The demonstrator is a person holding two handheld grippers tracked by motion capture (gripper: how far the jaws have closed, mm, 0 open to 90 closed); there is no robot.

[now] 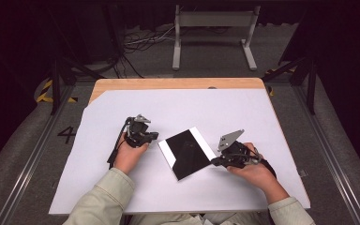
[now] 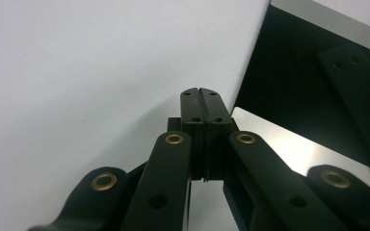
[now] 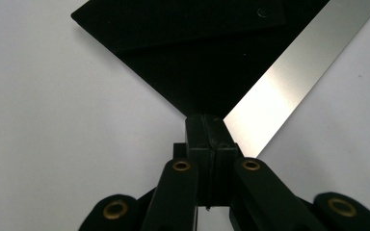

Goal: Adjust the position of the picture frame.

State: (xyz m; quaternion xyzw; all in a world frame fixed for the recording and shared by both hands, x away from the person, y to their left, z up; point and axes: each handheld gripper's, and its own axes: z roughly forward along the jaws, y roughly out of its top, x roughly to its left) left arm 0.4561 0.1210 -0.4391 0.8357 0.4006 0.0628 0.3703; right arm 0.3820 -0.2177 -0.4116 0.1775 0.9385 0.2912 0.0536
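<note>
Black glossy square panel with silver edge strips (image 1: 188, 153) lies flat at mid-worktop on the white sheet (image 1: 122, 187). Left tool (image 2: 203, 105) – jaws pressed together, tip beside the panel's left edge. Right tool (image 3: 206, 126) – jaws pressed together, tip touching a panel corner; pinching it or not, cannot tell.

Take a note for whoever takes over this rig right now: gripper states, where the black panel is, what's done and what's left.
Left gripper: jaws closed together at the left corner of the black panel; whether they pinch it cannot be told.
Right gripper: jaws closed at the panel's right corner, touching or pinching it; a firm grip cannot be confirmed.
The panel lies flat and turned diamond-wise on the white sheet, mid-table, with silver strips along two edges.
Done: both grippers brought to opposite corners.
Left: probably confirm both holds, then lift or shift the panel.
</note>
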